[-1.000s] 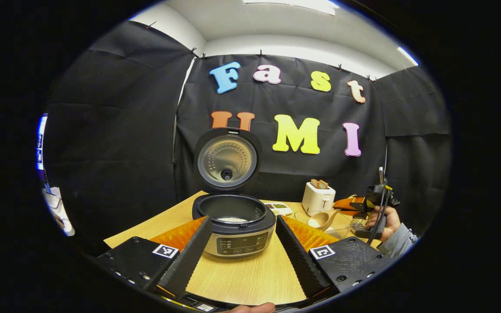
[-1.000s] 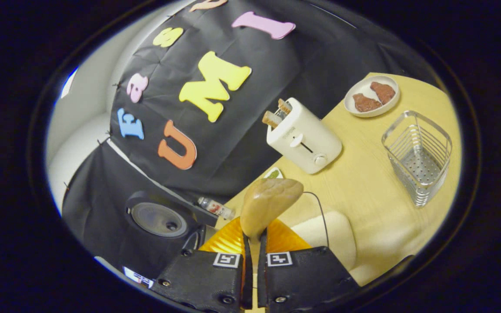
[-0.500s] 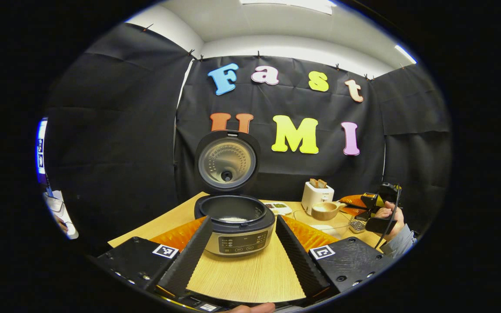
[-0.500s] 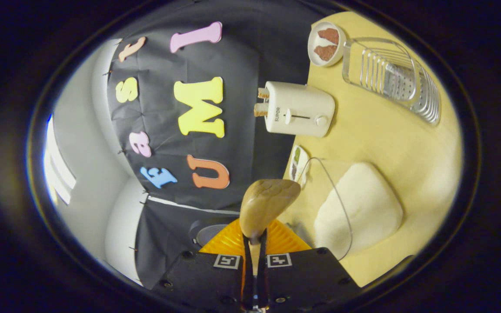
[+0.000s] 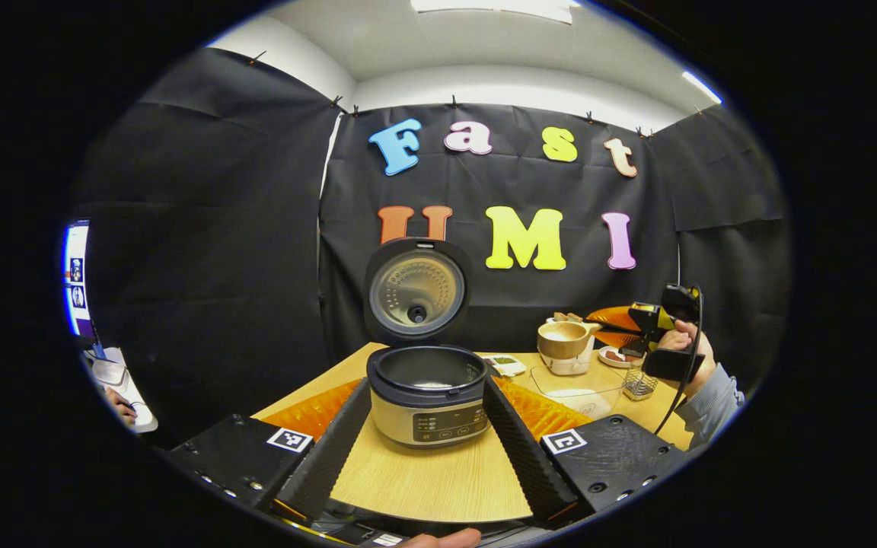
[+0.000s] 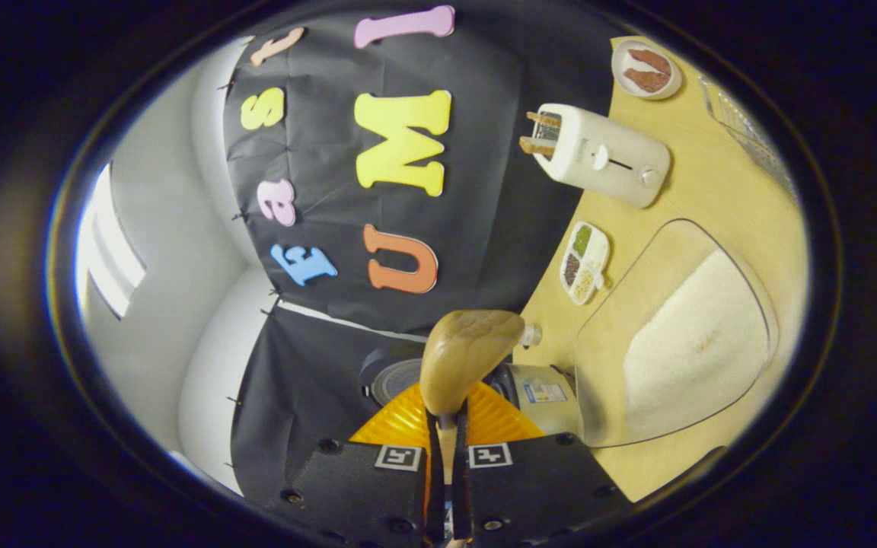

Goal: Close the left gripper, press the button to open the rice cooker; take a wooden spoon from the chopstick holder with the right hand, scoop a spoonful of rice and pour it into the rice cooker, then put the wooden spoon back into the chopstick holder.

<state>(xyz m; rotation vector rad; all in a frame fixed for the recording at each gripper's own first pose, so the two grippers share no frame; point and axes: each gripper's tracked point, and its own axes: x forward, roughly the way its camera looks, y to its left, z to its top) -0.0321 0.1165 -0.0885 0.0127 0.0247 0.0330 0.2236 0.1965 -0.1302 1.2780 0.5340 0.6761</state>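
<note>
At three o'clock of the open rice cooker (image 5: 427,392), the right gripper (image 6: 446,445) clamps a wooden spoon (image 6: 469,352) by its handle — stiff, light, its loose rice spill-prone — left gripper (image 5: 427,449) spread wide

Recording booth, black cloth walls (image 5: 202,228), kitchen appliances on wooden table (image 5: 438,479)

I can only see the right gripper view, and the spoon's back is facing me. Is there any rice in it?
Observer: Yes. In the left gripper view the wooden spoon looks full of pale rice.
Kid: Is the cooker's lid up?
Observer: Yes, the lid stands straight up, so the rice cooker is open.
Kid: What's the other claw doing?
Observer: The left claw is wide open, holding nothing, facing the cooker.
</note>
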